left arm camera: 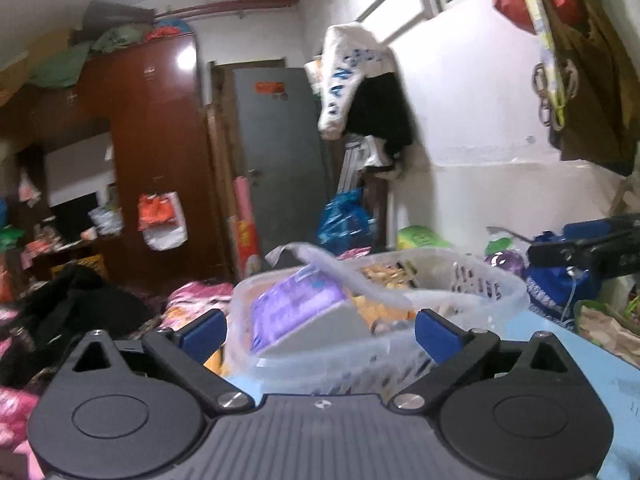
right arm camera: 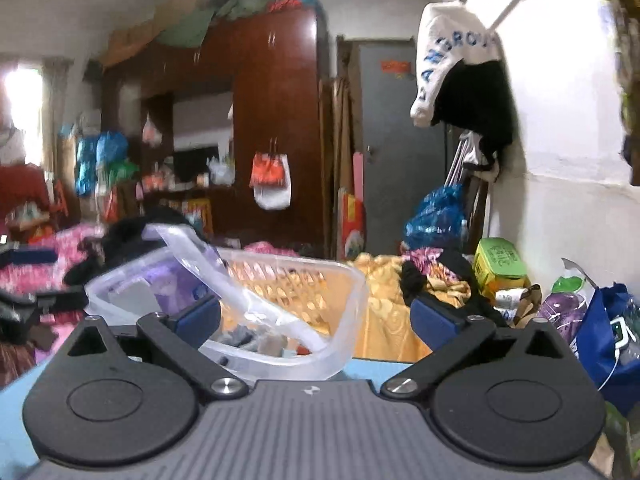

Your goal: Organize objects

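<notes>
**Both claws wide and empty at the basket**

Right now I have my left gripper (left arm camera: pixel 320 330) spread wide, holding nothing, its blue pads on either side of the clear plastic basket (left arm camera: pixel 472 312) sitting on the light blue table (left arm camera: pixel 600 368). A purple packet (left arm camera: pixel 296 304) lies inside, under the basket's loose handle (left arm camera: pixel 344 276). My right gripper (right arm camera: pixel 316 320) is equally wide and empty; the basket (right arm camera: pixel 340 320) sits just ahead toward its left finger, with a yellow blanket (right arm camera: pixel 384 312) behind.
</notes>
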`<state>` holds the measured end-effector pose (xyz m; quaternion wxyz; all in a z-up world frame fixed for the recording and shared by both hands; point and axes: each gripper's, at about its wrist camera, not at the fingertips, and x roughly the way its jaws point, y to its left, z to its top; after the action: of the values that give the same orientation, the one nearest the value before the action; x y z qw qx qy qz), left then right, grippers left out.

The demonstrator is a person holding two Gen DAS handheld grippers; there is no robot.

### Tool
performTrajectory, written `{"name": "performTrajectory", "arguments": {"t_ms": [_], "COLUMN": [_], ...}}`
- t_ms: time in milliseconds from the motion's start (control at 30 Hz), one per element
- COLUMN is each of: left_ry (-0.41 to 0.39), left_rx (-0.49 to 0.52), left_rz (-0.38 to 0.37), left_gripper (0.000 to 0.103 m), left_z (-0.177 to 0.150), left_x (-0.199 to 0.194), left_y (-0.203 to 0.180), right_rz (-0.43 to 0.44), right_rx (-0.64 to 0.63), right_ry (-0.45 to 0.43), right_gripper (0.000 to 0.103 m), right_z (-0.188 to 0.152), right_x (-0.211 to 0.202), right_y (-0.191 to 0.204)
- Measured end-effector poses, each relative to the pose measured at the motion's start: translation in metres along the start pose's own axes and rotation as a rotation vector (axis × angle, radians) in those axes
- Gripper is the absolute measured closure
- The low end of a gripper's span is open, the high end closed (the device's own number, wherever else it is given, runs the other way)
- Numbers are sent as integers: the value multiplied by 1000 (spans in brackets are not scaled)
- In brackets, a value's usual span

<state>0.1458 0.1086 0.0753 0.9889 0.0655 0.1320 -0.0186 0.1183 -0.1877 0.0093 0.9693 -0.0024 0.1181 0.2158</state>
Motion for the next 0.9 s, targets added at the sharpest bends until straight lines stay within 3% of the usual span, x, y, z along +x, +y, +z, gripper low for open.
{"name": "performTrajectory", "arguments": {"t_ms": [200, 567, 900], "left_ry": [6, -28, -37], "left_rx": [-35, -90, -73], "left_rz": [-47, -35, -28], "left_gripper": [2, 2, 2], "left_z": [-20, -50, -54], "left_x": [-43, -88, -96], "left_y": [-8, -21, -41], "right_rz": [47, 52, 53], "right_rx": [14, -78, -8], "right_ry": [82, 53, 24], "right_gripper": [0, 0, 0], "right_z": [-4, -22, -43], "right_x": [-23, -54, -74], "right_y": [18, 45, 38]}}
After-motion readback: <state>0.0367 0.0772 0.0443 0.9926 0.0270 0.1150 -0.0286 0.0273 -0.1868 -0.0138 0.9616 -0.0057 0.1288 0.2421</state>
